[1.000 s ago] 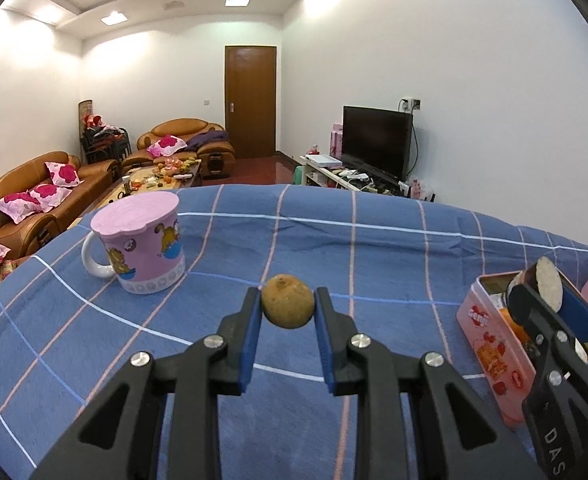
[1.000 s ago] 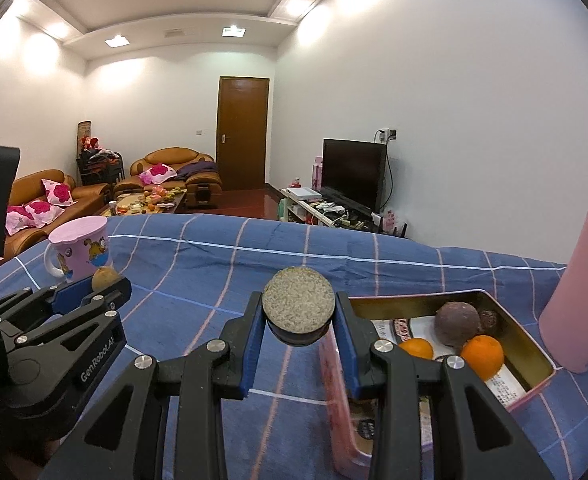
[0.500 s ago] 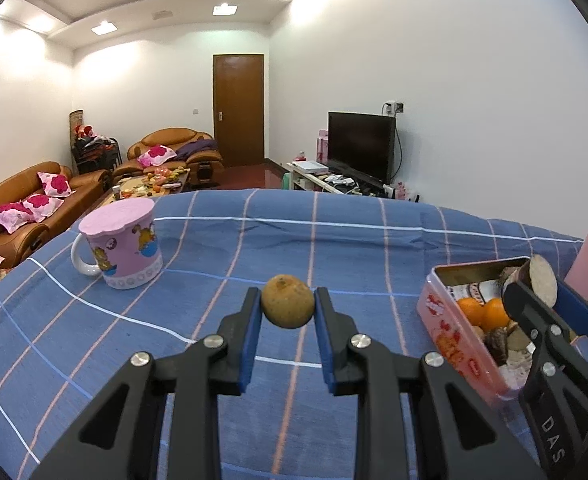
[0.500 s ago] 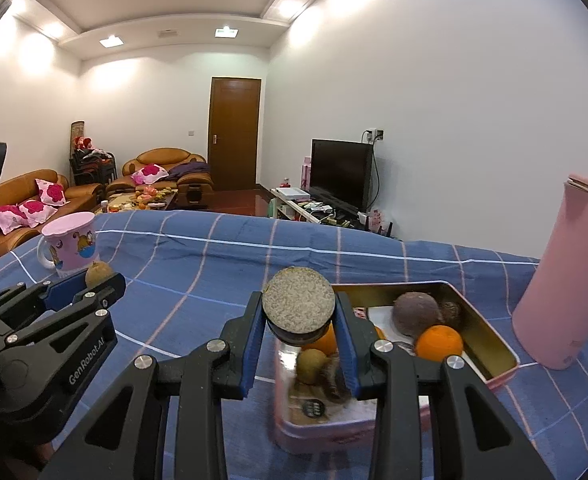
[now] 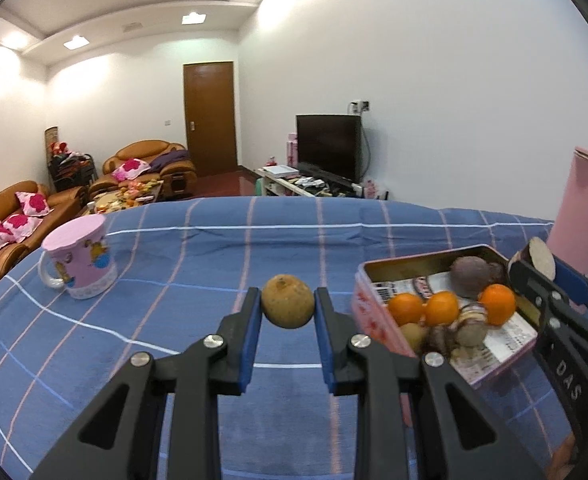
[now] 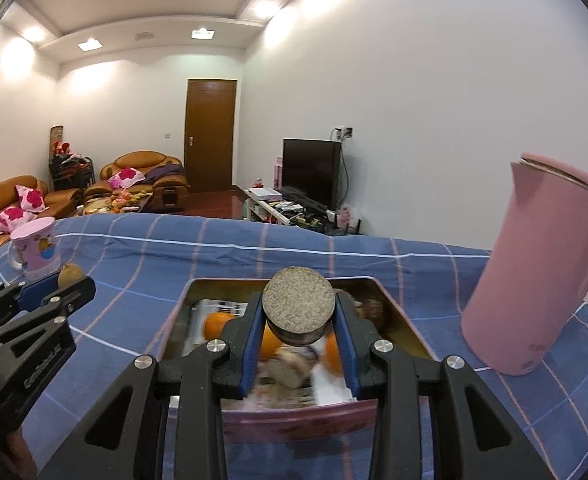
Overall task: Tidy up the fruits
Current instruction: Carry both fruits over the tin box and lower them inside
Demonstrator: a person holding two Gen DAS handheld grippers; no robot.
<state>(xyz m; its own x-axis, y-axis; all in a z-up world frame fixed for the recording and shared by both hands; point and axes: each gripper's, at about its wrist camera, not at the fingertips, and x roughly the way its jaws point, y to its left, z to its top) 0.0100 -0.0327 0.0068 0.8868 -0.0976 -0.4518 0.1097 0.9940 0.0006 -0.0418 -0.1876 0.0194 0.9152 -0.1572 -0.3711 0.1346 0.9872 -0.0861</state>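
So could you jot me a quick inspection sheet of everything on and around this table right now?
Surface: blue checked cloth over the table.
Job's things: pink tin holding oranges and darker fruit; a brownish round fruit; a cut fruit piece.
Clutter: pink mug; tall pink flask beside the tin.
Grippers: left gripper jaws shut on the brownish round fruit; right gripper jaws shut on the cut fruit piece above the tin.
Cables: one behind the television.
Surroundings: sofas, door.
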